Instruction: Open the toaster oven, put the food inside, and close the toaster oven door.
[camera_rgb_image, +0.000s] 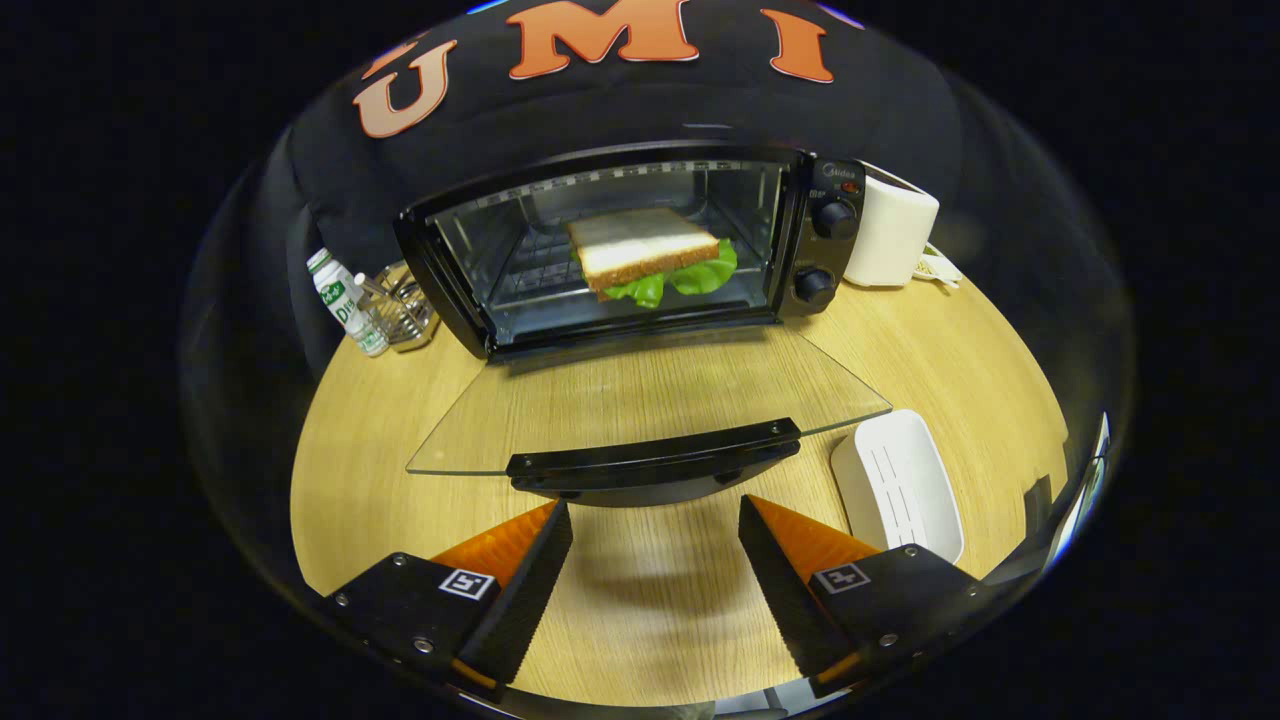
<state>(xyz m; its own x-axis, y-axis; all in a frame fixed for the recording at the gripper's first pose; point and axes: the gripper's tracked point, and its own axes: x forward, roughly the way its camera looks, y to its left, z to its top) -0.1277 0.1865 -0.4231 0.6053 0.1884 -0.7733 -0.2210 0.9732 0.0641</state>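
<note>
A black toaster oven (820, 240) stands at the back of the wooden table (380, 470). Its glass door (640, 400) lies folded down flat toward me, with the black handle (655, 462) at its near edge. Inside, on the wire rack, rests a sandwich (645, 255) of white bread with green lettuce sticking out. My gripper (655, 525) is open with nothing between its fingers. The fingertips sit just short of the door handle, apart from it, one to each side.
A white rectangular dish (905, 485) lies on the table right of the door, beside my right finger. A white appliance (890, 235) stands right of the oven. Left of the oven are a small white bottle (345, 300) and a clear glass holder (405, 305).
</note>
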